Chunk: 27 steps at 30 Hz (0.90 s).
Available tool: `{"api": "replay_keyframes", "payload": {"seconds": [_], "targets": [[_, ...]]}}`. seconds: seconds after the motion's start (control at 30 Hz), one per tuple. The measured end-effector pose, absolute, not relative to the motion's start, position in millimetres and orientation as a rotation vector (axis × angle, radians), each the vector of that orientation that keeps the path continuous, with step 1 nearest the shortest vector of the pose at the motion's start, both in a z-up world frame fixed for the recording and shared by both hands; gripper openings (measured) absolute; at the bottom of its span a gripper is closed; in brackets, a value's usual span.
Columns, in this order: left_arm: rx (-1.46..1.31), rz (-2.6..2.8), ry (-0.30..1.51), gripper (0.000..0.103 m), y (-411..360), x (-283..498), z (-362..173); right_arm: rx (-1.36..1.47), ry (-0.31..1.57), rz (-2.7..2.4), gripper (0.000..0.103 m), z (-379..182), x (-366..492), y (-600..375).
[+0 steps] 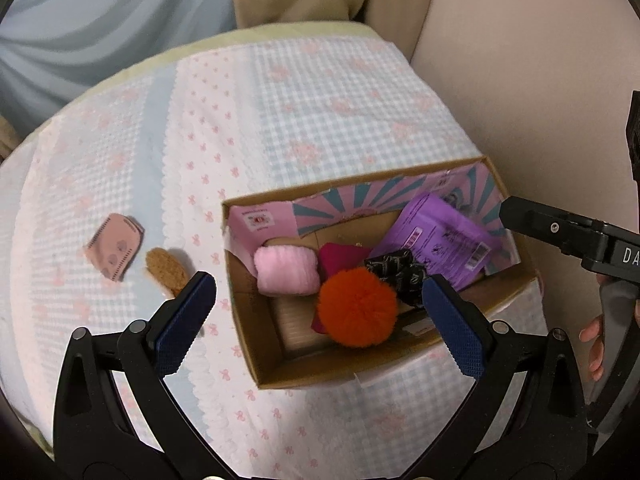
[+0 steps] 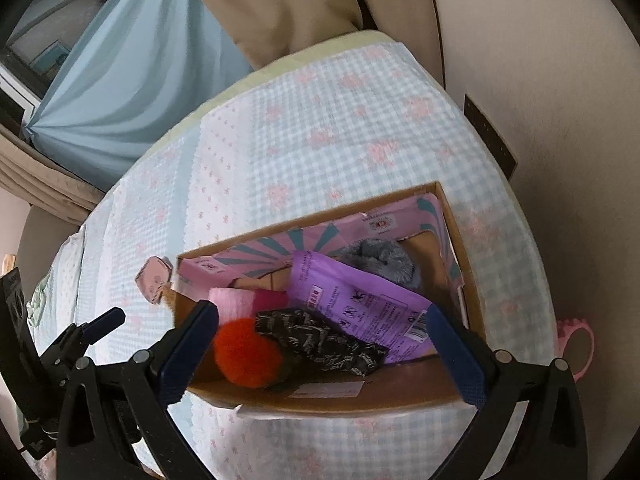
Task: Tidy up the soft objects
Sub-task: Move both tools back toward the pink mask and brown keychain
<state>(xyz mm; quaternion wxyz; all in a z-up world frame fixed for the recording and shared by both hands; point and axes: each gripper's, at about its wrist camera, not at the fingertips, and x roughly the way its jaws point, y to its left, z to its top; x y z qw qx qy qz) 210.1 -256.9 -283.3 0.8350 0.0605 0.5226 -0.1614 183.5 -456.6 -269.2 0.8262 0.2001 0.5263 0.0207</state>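
Two grippers hang above the bed, both with jaws spread wide and nothing between the pads: the left gripper [image 1: 320, 312] and the right gripper [image 2: 322, 344]. Beneath them one cardboard box [image 1: 256, 344] sits near the bed's right edge, close to the wall. Inside, counted from its near side, lie one orange pompom [image 1: 357, 307], one black patterned soft piece [image 2: 320, 342], one pale pink fluffy roll [image 1: 286, 270], one magenta cloth [image 1: 340, 260], one purple packet [image 1: 440, 236] leaning on the far right wall, and one grey furry item [image 2: 380, 258] in the far corner. Left of the box, on the checked bedcover [image 1: 320, 120], lie one brown pad [image 1: 166, 270] and one pink packet [image 1: 115, 250], just apart.
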Motion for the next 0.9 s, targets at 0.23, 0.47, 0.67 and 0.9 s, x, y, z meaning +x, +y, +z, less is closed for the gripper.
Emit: {"api": "replay_keyframes", "payload": {"seconds": [0.23,0.47,0.67,0.9], "targets": [[0.113,-0.333,1.020,0.103,-234,187,-236,0.365,1.048,0.053,0.103,-219,166,-435],[0.060,-0.332,0.926,0.103,-191,156,-175,0.288,0.966,0.060,0.103,-157,135,-397],[0.037,-0.318,0.843,0.103,-149,128,-126,0.204,0.907,0.025,0.103,-109,99,-359],[0.026,-0.306,0.749,0.103,-106,104,-90,0.121,0.835,-0.064,0.103,-70,68,-326]]}}
